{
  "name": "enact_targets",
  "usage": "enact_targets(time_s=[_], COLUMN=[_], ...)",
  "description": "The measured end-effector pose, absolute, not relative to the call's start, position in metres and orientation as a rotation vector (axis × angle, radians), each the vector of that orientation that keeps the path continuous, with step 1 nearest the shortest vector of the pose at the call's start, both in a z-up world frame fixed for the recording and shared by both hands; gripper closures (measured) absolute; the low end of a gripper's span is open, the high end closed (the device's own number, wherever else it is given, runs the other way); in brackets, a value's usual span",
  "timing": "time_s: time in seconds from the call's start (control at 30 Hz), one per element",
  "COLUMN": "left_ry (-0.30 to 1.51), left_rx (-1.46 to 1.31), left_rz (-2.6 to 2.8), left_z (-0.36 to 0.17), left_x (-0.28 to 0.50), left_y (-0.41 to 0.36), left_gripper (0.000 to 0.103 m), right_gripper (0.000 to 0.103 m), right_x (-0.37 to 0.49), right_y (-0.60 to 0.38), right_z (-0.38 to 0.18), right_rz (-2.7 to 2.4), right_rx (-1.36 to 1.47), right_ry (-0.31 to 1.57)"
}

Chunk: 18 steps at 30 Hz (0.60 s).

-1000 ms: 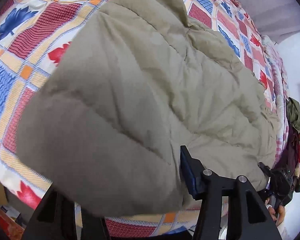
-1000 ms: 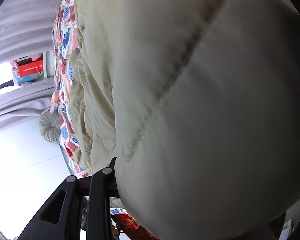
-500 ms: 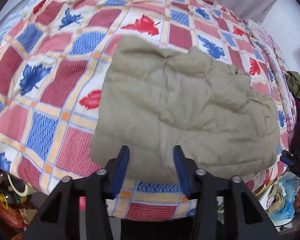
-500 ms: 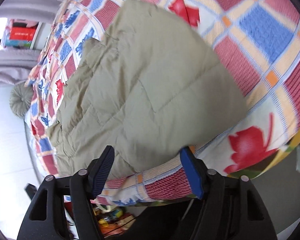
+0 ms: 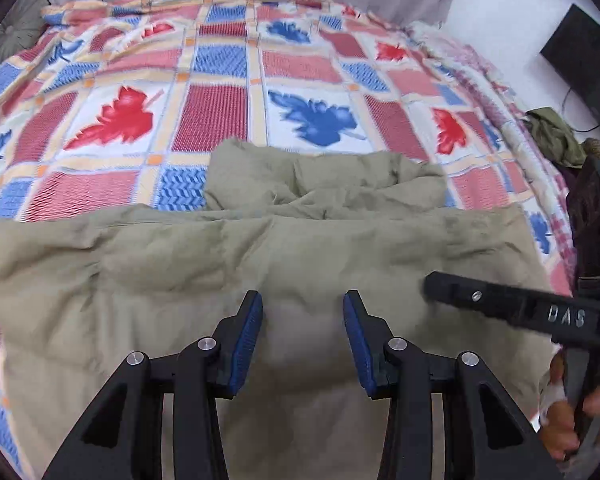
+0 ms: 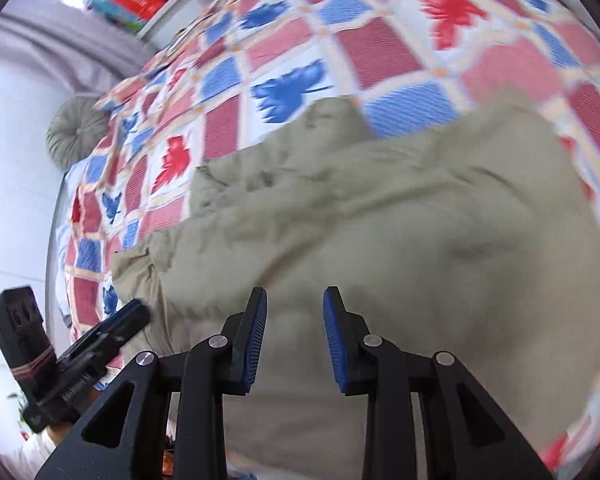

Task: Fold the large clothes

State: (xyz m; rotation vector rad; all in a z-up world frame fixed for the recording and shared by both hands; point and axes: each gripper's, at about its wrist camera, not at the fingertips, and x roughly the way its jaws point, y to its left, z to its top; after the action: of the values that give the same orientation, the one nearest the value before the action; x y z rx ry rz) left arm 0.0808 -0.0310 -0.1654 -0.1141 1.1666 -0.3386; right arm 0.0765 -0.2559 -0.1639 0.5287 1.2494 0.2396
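Jacket [image 5: 260,264] — quilted, puffy, olive-khaki — lies folded on the near edge of the checked, leaf-print bedspread [image 5: 220,96]. Left gripper [image 5: 302,312] and right gripper [image 6: 295,312]: blue ribbed pads spread apart, empty, above the jacket.

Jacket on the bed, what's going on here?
A person with a gripper in each hand is folding a khaki padded jacket on a patchwork bedspread. The jacket lies on the bed in a wide folded band. Left gripper and right gripper both hover over its near edge, jaws open, holding nothing. The next grasp hasn't started.
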Motion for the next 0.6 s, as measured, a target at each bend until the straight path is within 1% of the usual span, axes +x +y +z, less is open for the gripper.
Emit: enact_targets(time_s=[0.07, 0.17, 0.2, 0.3, 0.33, 0.4, 0.43, 0.6], left_ry=[1.189, 1.194, 1.192, 1.202, 1.208, 1.189, 1.173, 1.136], left_rx=[-0.107, -0.082, -0.068, -0.065, -0.087, -0.104, -0.101, -0.09], left_rz=[-0.31, -0.306, -0.307, -0.315, -0.321, -0.296, -0.267, -0.076], left_z=[-0.19, -0.212, -0.216, -0.222, -0.219, -0.21, -0.205, -0.197], left_x=[0.094, 0.105, 0.107, 0.115, 0.118, 0.122, 0.125, 0.14], left_y=[-0.034, -0.037, -0.039, -0.039, -0.034, -0.02, -0.009, 0.059], left_gripper=[0.059, 0.059, 0.059, 0.059, 0.059, 0.059, 0.059, 0.059], right_gripper=[0.071, 0.072, 0.077, 0.081, 0.081, 0.087, 0.087, 0.088], right_x=[0.096, 0.111, 0.113, 0.116, 0.117, 0.121, 0.123, 0.128], right_y=[-0.24, -0.23, -0.23, -0.229, -0.23, -0.233, -0.238, -0.297], right_z=[-0.184, -0.216, -0.225, -0.238, -0.24, -0.239, -0.235, -0.203], right_rz=[0.252, 0.239, 0.235, 0.244, 0.248, 0.259, 0.262, 0.11], right_rx=[0.489, 0.456, 0.447, 0.446, 0.444, 0.443, 0.441, 0.346], right_ry=[1.266, 1.307, 1.314, 1.317, 1.32, 1.339, 1.341, 1.283])
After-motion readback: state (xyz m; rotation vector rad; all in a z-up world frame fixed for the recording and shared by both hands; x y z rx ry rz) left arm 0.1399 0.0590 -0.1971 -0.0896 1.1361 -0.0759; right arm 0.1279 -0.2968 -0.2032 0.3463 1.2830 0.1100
